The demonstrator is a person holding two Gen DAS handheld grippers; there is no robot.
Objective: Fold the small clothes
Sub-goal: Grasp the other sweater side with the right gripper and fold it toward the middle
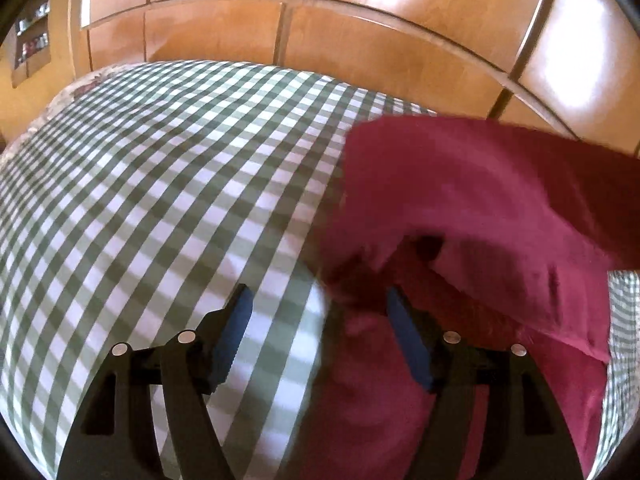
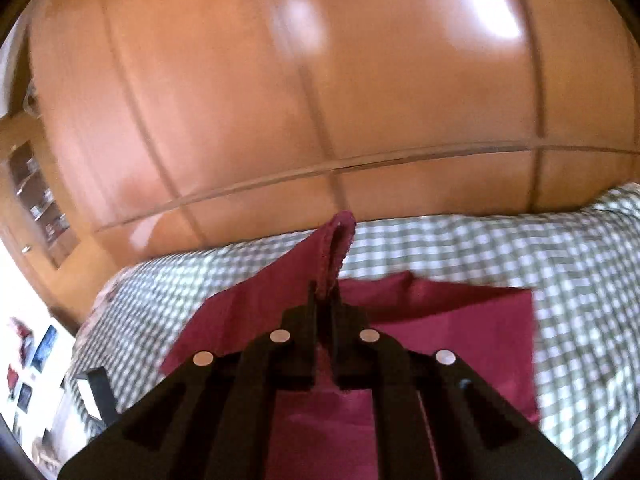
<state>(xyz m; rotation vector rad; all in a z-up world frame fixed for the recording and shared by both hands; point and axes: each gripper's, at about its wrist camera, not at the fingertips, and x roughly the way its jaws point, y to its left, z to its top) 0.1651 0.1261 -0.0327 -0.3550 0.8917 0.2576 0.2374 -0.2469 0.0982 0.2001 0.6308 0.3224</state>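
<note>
While the left wrist view shows the left claw [image 1: 318, 320] with its blue pads [image 1: 236, 332] spread apart and gripping nothing, the maroon cloth [image 1: 480, 200] lies from 1 to 5 o'clock on the green checked bedspread [image 1: 160, 160], one pad at its edge. Risk: with this side unheld, the lower layer may drag and bunch.

In the right wrist view, the right claw [image 2: 324, 292] is clamped on a raised corner of the maroon cloth [image 2: 460, 320], a small tab protruding at 12 o'clock. Risk: the bite appears shallow; a quick pull could slip the corner free and skew the fold. Wooden wardrobe doors [image 2: 320, 100] stand beyond.
</note>
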